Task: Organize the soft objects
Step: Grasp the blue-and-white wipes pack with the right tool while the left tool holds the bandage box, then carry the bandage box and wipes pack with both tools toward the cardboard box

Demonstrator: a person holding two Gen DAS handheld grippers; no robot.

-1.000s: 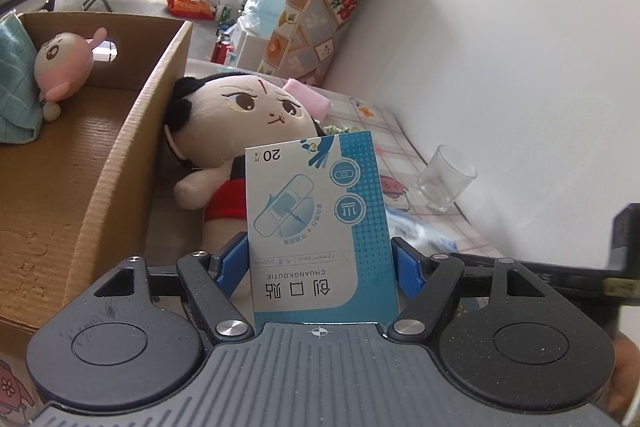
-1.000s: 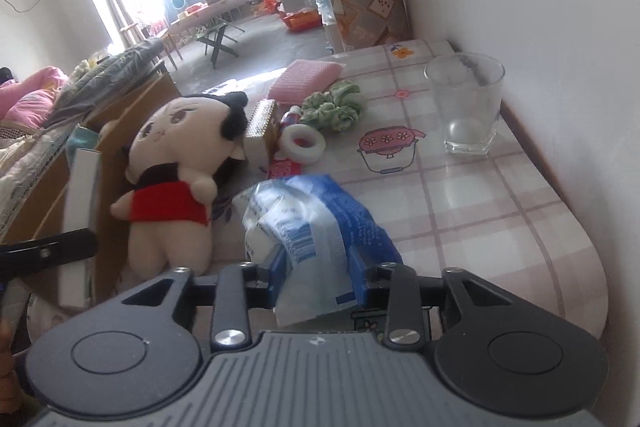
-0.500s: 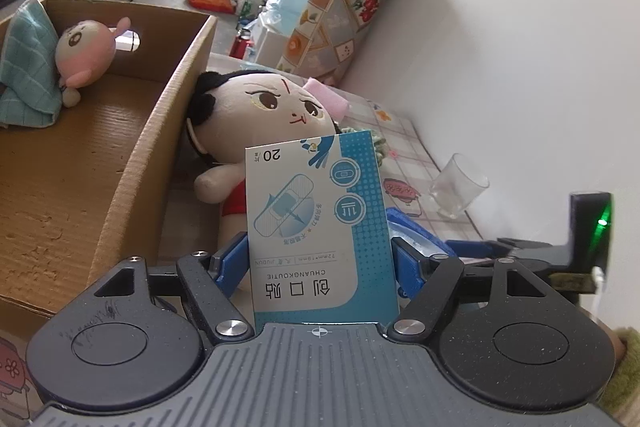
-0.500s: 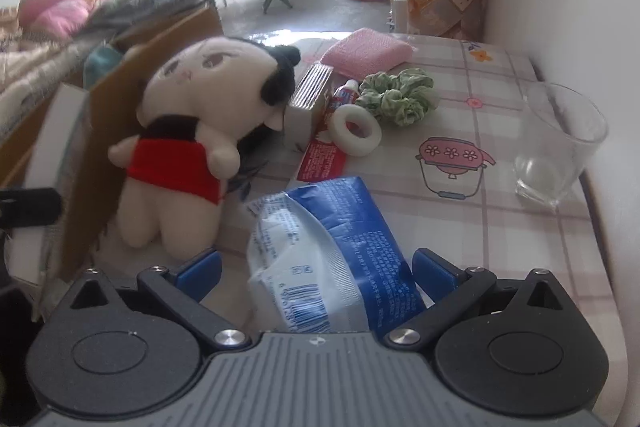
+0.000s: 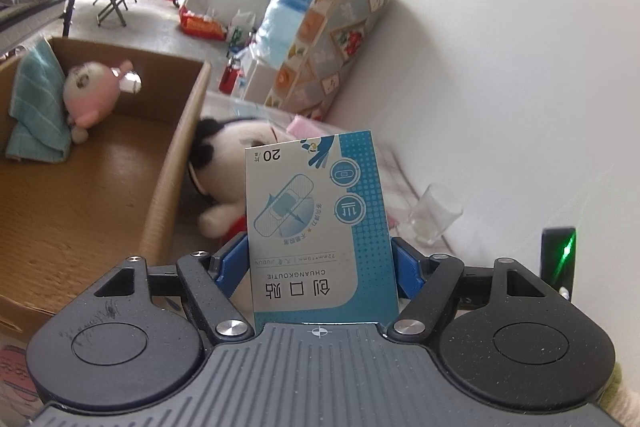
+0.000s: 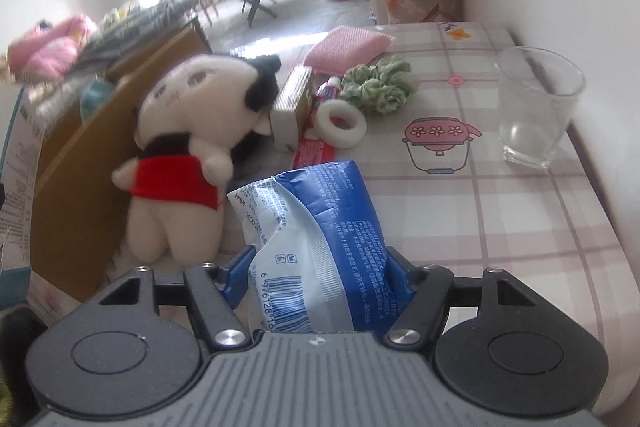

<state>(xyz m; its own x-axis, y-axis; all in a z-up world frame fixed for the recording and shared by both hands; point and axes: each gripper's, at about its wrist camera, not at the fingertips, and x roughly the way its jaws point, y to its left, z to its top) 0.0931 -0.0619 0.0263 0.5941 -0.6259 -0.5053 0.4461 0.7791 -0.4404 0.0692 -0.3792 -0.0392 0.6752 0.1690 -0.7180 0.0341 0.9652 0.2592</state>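
In the left wrist view, the left gripper (image 5: 320, 259) pinches a box of adhesive bandages (image 5: 320, 223) upright by its 2 side edges, printed face toward the camera, a hold that keeps the flat carton from twisting. To its left the open cardboard box (image 5: 176, 163) already holds a pink plush toy (image 5: 90, 95) leaning on a folded teal towel (image 5: 36, 111), so it looks like the collecting place for soft things. A plush doll (image 5: 224, 163) lies just outside the box wall. In the right wrist view, the right gripper (image 6: 320, 267) has just been closing on a blue and white soft pack (image 6: 316, 239), its pads pressing the crinkled sides. On the checked tablecloth (image 6: 520, 227) remain the doll in its red top (image 6: 188, 151), a green scrunchie (image 6: 378, 83), a pink sponge cloth (image 6: 346, 47), a tape roll (image 6: 340, 123) and a glass (image 6: 536, 107).
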